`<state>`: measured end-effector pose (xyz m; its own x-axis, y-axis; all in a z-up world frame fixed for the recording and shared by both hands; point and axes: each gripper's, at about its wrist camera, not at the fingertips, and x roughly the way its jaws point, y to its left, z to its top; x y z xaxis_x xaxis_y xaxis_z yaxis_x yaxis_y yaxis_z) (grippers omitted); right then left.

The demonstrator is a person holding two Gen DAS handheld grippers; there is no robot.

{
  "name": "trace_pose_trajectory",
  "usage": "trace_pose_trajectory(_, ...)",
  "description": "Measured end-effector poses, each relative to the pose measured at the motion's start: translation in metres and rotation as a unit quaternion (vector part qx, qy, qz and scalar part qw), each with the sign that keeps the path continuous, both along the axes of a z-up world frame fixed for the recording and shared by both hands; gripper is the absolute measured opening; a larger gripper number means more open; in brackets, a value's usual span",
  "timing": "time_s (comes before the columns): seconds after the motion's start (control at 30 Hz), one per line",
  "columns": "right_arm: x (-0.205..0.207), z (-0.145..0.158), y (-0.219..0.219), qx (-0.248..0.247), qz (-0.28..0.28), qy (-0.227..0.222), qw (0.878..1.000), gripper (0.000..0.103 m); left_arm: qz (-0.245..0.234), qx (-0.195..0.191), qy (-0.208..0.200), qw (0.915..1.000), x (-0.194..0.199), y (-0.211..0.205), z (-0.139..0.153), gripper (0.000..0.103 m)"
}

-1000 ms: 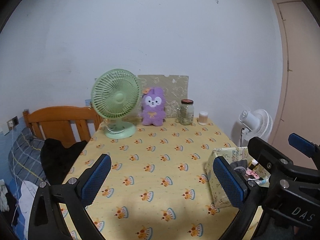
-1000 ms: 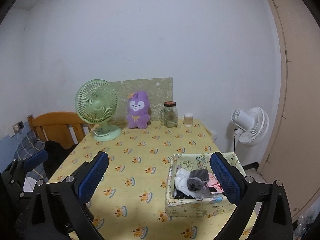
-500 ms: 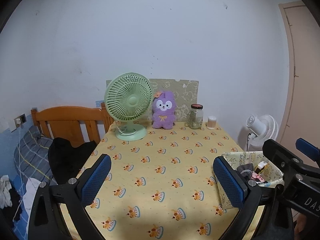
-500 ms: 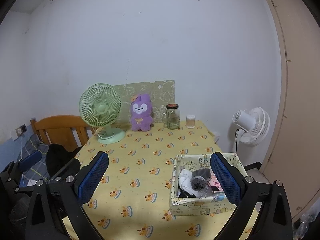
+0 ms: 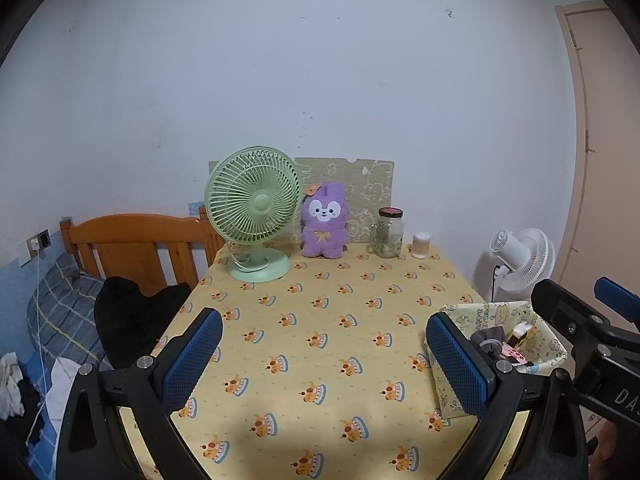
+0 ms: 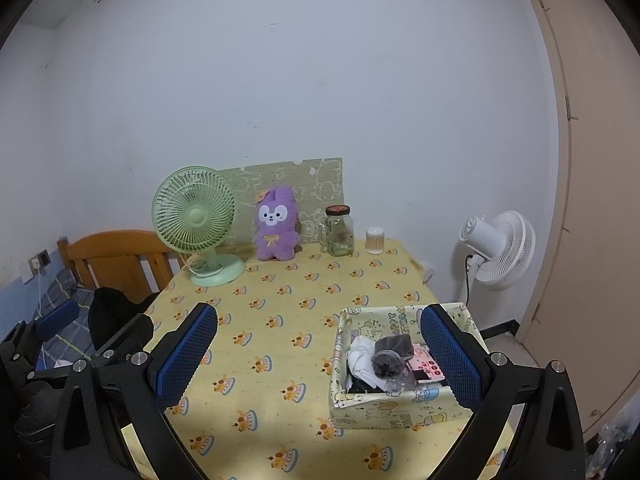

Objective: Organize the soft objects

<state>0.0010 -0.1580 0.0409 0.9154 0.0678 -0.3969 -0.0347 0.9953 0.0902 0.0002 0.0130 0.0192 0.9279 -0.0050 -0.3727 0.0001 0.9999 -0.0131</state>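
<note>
A yellow patterned box (image 6: 400, 408) sits on the table's near right. It holds soft items: a white cloth (image 6: 362, 360), a grey rolled sock (image 6: 390, 354) and pink cards. The box also shows in the left wrist view (image 5: 544, 344). A purple plush toy (image 6: 277, 226) stands at the table's far edge, also seen in the left wrist view (image 5: 324, 222). My left gripper (image 5: 324, 360) is open and empty above the table's near edge. My right gripper (image 6: 320, 356) is open and empty, its right finger (image 6: 448, 356) over the box.
A green desk fan (image 5: 254, 212), a glass jar (image 5: 388, 232) and a small cup (image 5: 421, 245) stand along the back of the yellow tablecloth (image 5: 320, 312). A wooden chair (image 5: 132, 244) with black cloth stands left. A white floor fan (image 6: 498, 250) stands right.
Both grippers have pulled back and risen, so more of the table and wall shows. Both stay open and empty. Nothing on the table has moved.
</note>
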Motion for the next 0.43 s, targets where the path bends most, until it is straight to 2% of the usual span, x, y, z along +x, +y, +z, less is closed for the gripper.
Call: trace_pose_trajectory(0.43,0.0013,0.0018,-0.0029,0.001,0.001,-0.007,1.0,0.103,-0.003,0.006,-0.009,0.9999,-0.0017,-0.0032,0.0055,0.103)
